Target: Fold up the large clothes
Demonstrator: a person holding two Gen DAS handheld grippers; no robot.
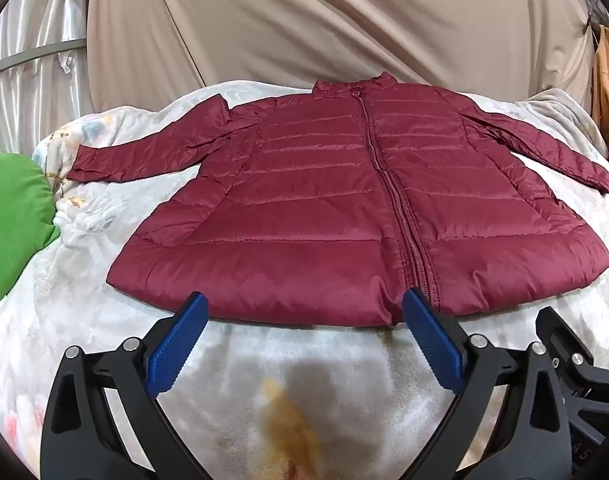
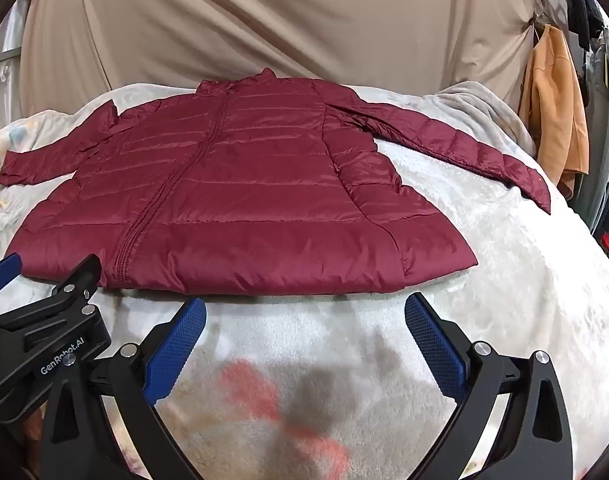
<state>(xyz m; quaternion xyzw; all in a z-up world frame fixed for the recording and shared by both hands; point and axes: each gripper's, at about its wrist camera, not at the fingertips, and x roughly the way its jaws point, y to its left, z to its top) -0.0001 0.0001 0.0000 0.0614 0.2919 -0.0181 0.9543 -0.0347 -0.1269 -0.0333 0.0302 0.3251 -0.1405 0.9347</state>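
A dark red quilted puffer jacket (image 1: pixel 344 208) lies flat and zipped, front up, collar at the far side, both sleeves spread out sideways; it also shows in the right wrist view (image 2: pixel 240 196). My left gripper (image 1: pixel 304 308) is open and empty, its blue pads at the jacket's near hem, left of the zipper. My right gripper (image 2: pixel 304 308) is open and empty just short of the hem's right half. The left gripper's body (image 2: pixel 44 320) shows at the left of the right wrist view.
The jacket rests on a white fluffy blanket (image 1: pixel 84 312) with faint prints. A green cushion (image 1: pixel 12 224) lies at the left. A beige sheet (image 1: pixel 304 20) hangs behind. Orange clothing (image 2: pixel 552 112) hangs at the right.
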